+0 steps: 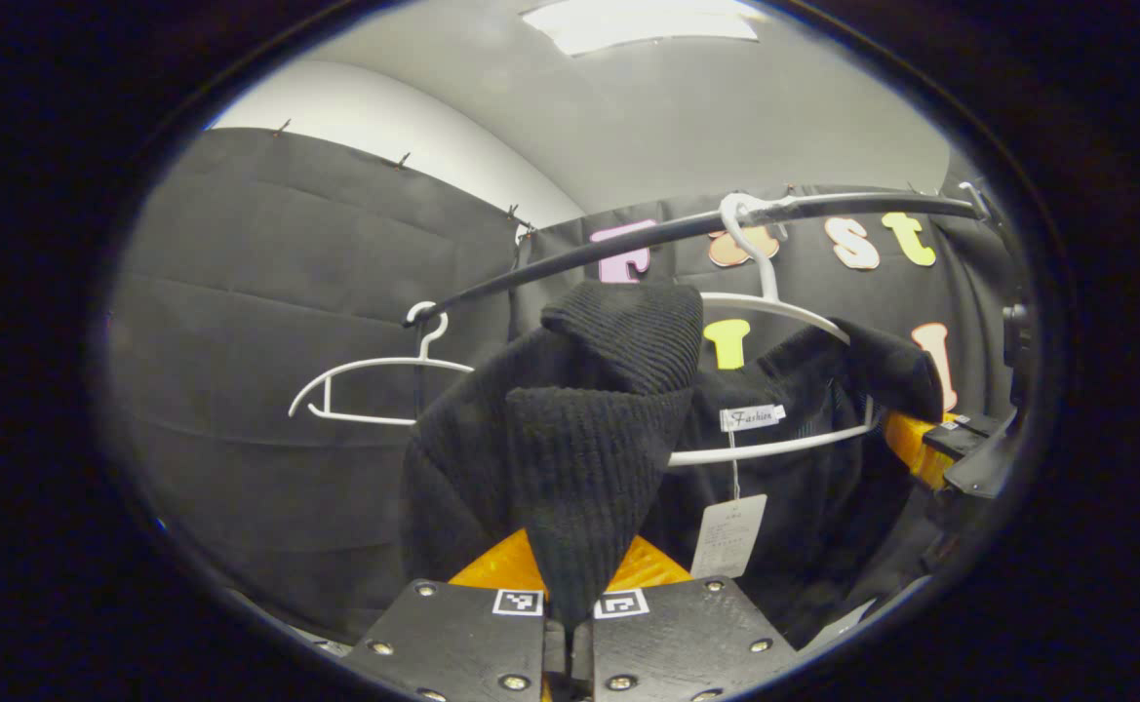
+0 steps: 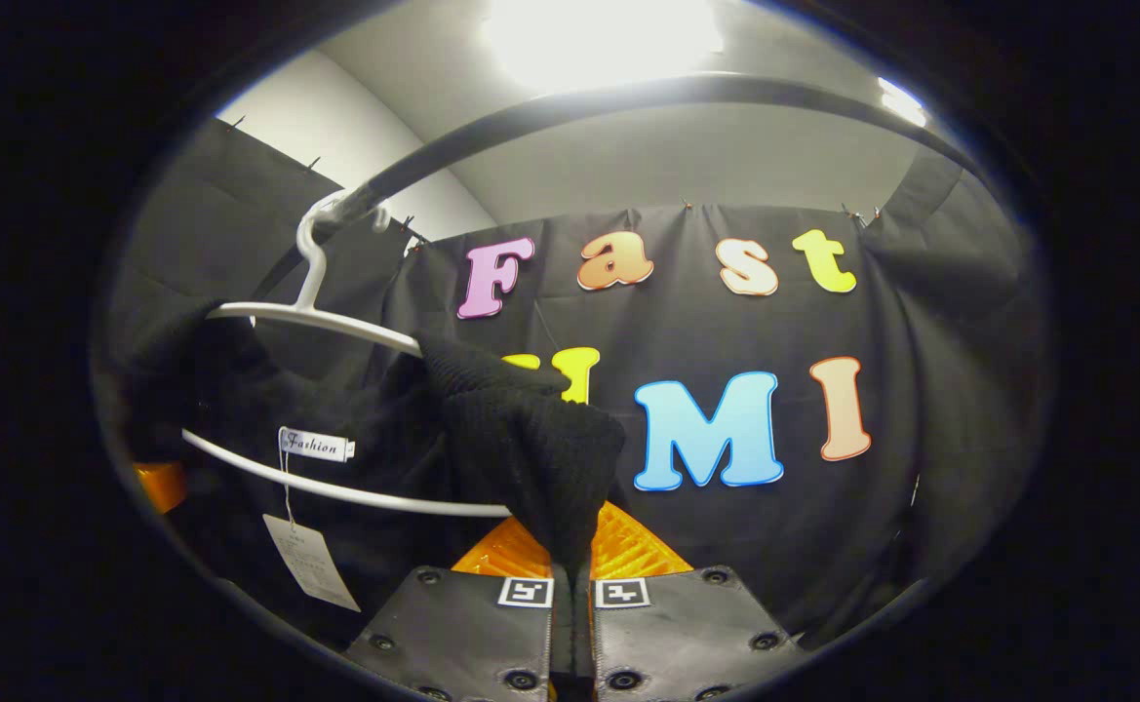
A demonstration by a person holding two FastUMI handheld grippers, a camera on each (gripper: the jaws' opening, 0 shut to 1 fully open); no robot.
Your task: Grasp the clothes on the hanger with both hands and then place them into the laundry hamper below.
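Note:
A black knit sweater [image 1: 579,429] hangs partly off a white hanger [image 1: 774,302] on the dark rail [image 1: 628,244]. In the left gripper view my left gripper [image 1: 570,609] is shut on a raised shoulder fold of the sweater, lifted clear of the hanger's left end. At the far right of that view the right gripper [image 1: 930,444] pinches the other shoulder. In the right gripper view my right gripper [image 2: 571,585] is shut on a bunch of the sweater [image 2: 521,429] beside the hanger's [image 2: 326,317] right end. A paper tag [image 1: 728,536] dangles from the collar label.
A second, bare white hanger [image 1: 374,385] hangs further left on the rail. The black booth cloth [image 1: 267,322] closes in behind and to the left. The rail [image 2: 570,112] arches just above the right gripper.

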